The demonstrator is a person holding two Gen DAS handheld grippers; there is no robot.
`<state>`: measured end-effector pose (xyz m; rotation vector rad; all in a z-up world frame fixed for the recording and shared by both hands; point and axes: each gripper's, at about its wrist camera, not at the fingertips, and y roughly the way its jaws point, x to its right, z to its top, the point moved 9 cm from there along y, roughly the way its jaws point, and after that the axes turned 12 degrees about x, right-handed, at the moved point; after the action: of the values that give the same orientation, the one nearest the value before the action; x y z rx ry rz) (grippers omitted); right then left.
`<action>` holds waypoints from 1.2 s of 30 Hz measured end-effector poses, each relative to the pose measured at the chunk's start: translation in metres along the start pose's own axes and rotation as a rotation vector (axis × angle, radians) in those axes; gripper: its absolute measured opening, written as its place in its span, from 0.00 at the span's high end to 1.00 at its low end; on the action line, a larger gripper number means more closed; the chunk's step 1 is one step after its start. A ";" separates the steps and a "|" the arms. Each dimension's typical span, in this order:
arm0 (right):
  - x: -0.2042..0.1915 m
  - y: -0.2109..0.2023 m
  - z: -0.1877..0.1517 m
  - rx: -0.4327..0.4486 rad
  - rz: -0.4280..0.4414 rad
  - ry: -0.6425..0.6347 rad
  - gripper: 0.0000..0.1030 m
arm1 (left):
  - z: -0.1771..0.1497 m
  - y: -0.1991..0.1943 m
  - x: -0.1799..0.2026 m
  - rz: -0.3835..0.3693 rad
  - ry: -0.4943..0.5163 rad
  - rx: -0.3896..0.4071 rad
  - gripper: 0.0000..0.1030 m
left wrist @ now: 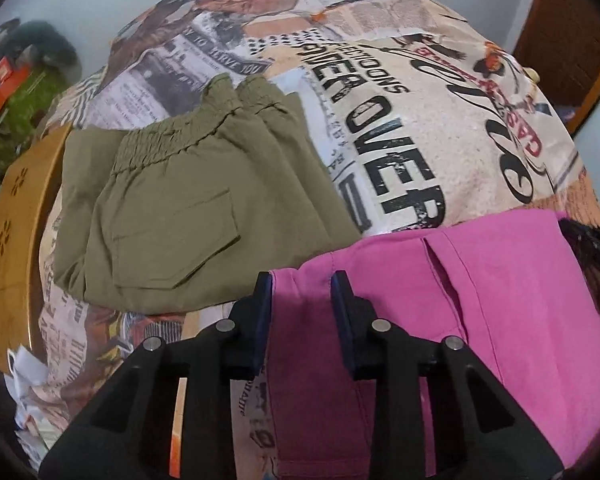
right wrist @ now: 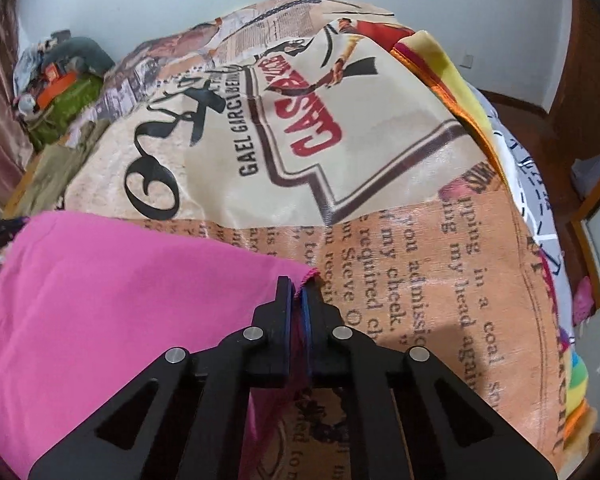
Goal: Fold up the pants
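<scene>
Our right gripper (right wrist: 299, 298) pinches the pink pants (right wrist: 100, 300) corner tight. Our left gripper (left wrist: 302, 286) sits around the edge, not squeezing yet; lifting now could drop it.

pants (left wrist: 480, 300) pink | folded pants (left wrist: 204, 208) olive | bedspread (right wrist: 340, 160) beige/orange newsprint w/ blk txt

place: home bedroom | cues: bed with printed bedspread (right wrist: 340, 152), wooden headboard (left wrist: 16, 216), clothes pile (right wrist: 60, 80)
</scene>
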<state>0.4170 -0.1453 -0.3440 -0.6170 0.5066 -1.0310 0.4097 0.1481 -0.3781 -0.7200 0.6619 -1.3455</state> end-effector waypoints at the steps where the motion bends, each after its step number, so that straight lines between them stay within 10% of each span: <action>1: -0.001 0.001 -0.001 -0.004 -0.012 -0.016 0.97 | -0.001 0.000 0.000 0.009 0.004 0.003 0.69; 9: -0.008 -0.018 0.008 -0.026 -0.046 -0.068 0.88 | 0.001 -0.021 -0.004 0.082 0.095 0.001 0.62; 13: -0.022 -0.041 0.022 0.044 -0.011 -0.074 0.48 | 0.007 -0.042 -0.002 0.052 0.078 0.026 0.60; 17: -0.045 -0.049 0.027 0.046 0.068 -0.095 0.46 | 0.014 -0.057 0.016 0.027 0.098 0.077 0.24; 20: -0.061 -0.046 0.024 0.028 0.110 -0.106 0.32 | 0.014 -0.061 0.032 0.001 0.124 0.101 0.20; 26: -0.093 -0.027 -0.011 -0.108 0.169 -0.147 0.32 | -0.011 -0.034 0.040 0.018 0.171 0.007 0.18; 36: -0.084 -0.048 -0.027 -0.128 0.173 -0.119 0.32 | -0.027 -0.052 0.029 0.093 0.241 0.070 0.11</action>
<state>0.3337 -0.0939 -0.3222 -0.7301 0.5148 -0.7981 0.3598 0.1128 -0.3551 -0.4688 0.8256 -1.3743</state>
